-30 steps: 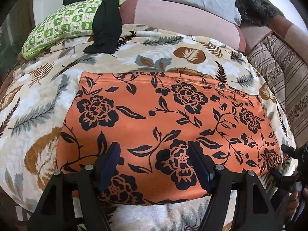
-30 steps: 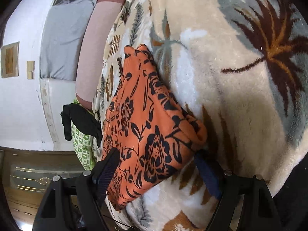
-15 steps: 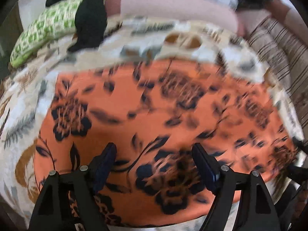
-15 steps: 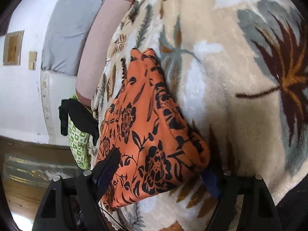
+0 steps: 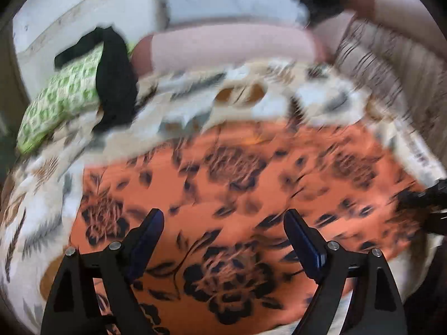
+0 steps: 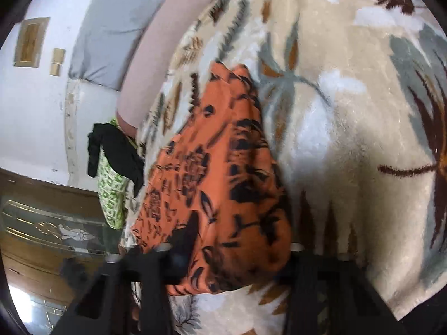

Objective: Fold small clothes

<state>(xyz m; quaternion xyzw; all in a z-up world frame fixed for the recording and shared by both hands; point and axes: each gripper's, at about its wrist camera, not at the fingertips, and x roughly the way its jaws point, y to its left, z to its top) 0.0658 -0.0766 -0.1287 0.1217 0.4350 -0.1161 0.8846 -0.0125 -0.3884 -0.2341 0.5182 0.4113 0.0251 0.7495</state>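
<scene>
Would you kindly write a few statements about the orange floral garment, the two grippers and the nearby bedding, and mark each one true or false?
1. The orange floral garment lies on a leaf-print blanket. True.
2. The left gripper is clamped shut on the garment. False: its jaws stand wide apart above the cloth.
3. A black garment is draped over the green patterned pillow. True.
4. The right gripper is far from the orange garment. False: the garment's end sits between its fingers.
</scene>
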